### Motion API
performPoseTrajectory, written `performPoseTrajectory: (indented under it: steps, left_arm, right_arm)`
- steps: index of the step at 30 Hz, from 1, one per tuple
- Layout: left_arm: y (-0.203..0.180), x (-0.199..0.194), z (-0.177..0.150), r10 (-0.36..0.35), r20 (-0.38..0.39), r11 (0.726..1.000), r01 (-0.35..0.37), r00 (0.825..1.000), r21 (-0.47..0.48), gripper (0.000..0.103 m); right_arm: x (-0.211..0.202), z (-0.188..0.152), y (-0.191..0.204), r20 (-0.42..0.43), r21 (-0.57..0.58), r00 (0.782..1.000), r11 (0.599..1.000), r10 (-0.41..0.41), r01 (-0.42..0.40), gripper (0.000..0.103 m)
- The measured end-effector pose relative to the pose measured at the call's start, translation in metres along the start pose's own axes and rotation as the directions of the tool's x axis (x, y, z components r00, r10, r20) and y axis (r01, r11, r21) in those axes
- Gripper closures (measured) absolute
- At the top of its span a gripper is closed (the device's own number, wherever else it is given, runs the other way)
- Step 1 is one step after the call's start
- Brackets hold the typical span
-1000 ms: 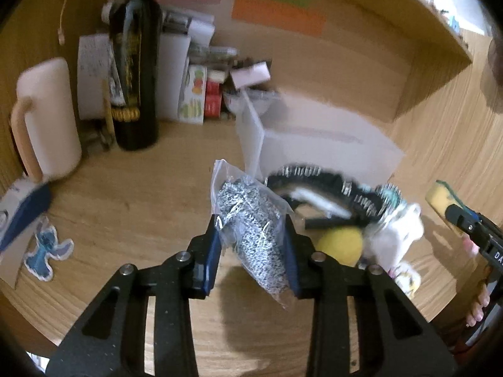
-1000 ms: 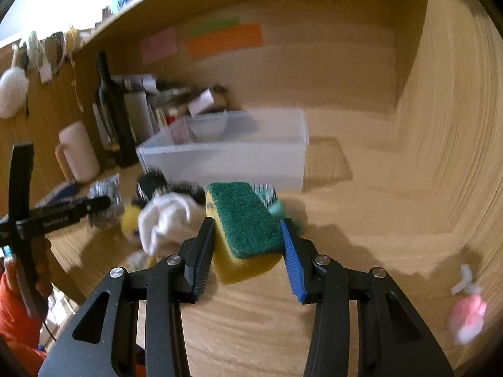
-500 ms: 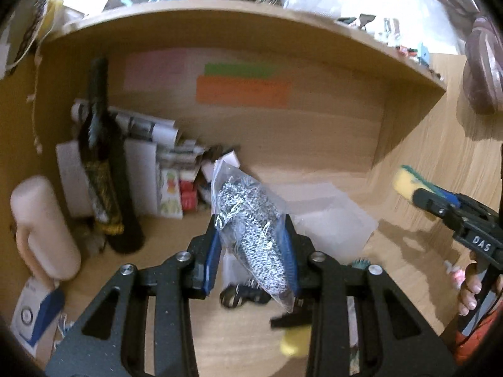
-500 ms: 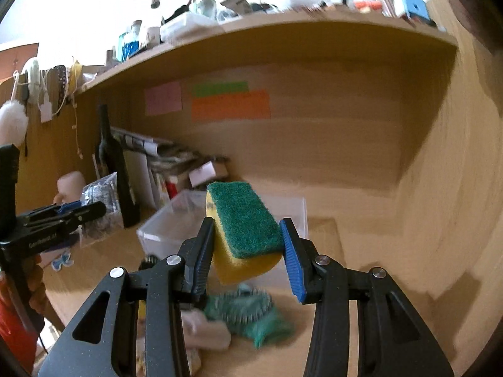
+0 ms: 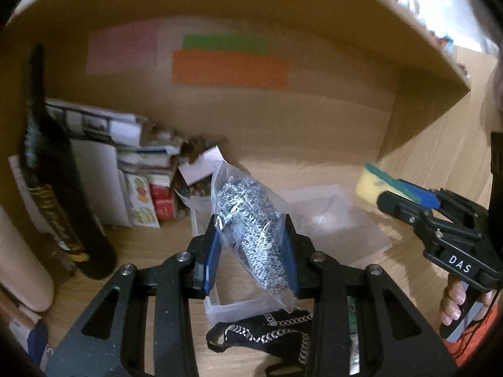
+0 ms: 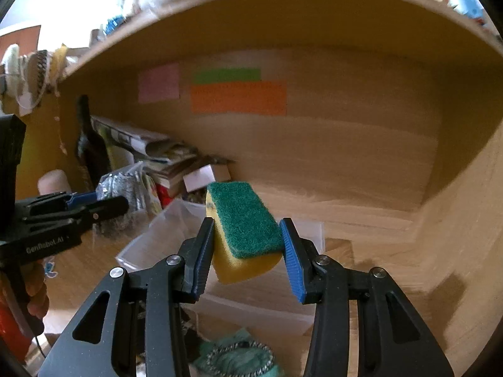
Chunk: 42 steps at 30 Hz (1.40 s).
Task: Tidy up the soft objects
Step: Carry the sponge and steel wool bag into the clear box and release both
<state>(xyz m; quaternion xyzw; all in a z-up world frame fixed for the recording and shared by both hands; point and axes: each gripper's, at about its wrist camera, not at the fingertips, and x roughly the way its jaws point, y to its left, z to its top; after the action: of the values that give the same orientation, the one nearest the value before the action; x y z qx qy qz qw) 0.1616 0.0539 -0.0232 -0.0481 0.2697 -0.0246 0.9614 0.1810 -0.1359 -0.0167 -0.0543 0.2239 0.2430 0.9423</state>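
My left gripper (image 5: 251,251) is shut on a clear bag of steel wool (image 5: 251,229) and holds it in the air above the near end of a clear plastic bin (image 5: 339,220). My right gripper (image 6: 248,251) is shut on a yellow sponge with a green scouring face (image 6: 243,223), held above the same bin (image 6: 151,248). In the left wrist view the sponge (image 5: 377,185) and right gripper (image 5: 405,198) show at the right. In the right wrist view the bag (image 6: 122,188) and left gripper (image 6: 91,204) show at the left.
A dark wine bottle (image 5: 56,207), a cream jug (image 5: 19,267) and stacked boxes and papers (image 5: 138,172) stand at the back left of the wooden alcove. A black chain-trimmed item (image 5: 267,333) and a teal cloth (image 6: 239,358) lie on the desk before the bin.
Both grippers have risen from the desk with their loads and moved forward over the bin. The pile of soft items has dropped low in both views.
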Motion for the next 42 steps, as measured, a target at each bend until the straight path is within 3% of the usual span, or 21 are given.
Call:
performPoseTrajectory:
  steps: [7,14,20,24,29,32,39,42]
  left_arm:
    - [0.002,0.049,-0.005,-0.003,-0.133,1.0,0.003,0.991,0.002,0.068]
    - [-0.005,0.087,-0.016,-0.004,-0.239,0.999,0.014,0.971,0.041,0.068]
    - [-0.012,0.099,-0.021,0.023,-0.272,0.997,0.0,0.962,0.083,0.067]
    - [-0.012,0.102,-0.02,0.026,-0.277,0.995,0.002,0.961,0.1,0.061]
    - [-0.01,0.092,-0.014,0.023,-0.243,0.996,-0.001,0.97,0.089,0.047]
    - [-0.012,0.076,-0.008,0.027,-0.201,0.996,-0.009,0.979,0.09,0.041]
    - [-0.023,0.021,0.0,0.066,-0.053,0.991,-0.059,0.996,0.121,0.007]
    - [-0.028,0.002,-0.004,0.076,-0.008,0.989,-0.074,0.997,0.126,0.003]
  right_arm:
    - [0.051,-0.005,-0.006,-0.121,-0.023,0.993,1.0,0.011,-0.013,0.064]
    - [0.093,-0.022,-0.009,-0.267,-0.043,0.963,0.998,0.03,-0.042,0.064]
    - [0.109,-0.033,-0.011,-0.326,-0.034,0.944,0.997,0.048,-0.062,0.064]
    - [0.116,-0.037,-0.013,-0.35,-0.028,0.935,0.998,0.047,-0.061,0.062]
    - [0.113,-0.036,-0.013,-0.358,-0.029,0.933,0.998,0.041,-0.055,0.055]
    - [0.104,-0.032,-0.012,-0.332,-0.038,0.943,0.998,0.032,-0.047,0.05]
    - [0.051,-0.017,-0.007,-0.189,-0.072,0.982,0.997,-0.002,-0.012,0.036]
    - [0.027,-0.015,-0.005,-0.133,-0.084,0.991,0.996,-0.011,0.0,0.034]
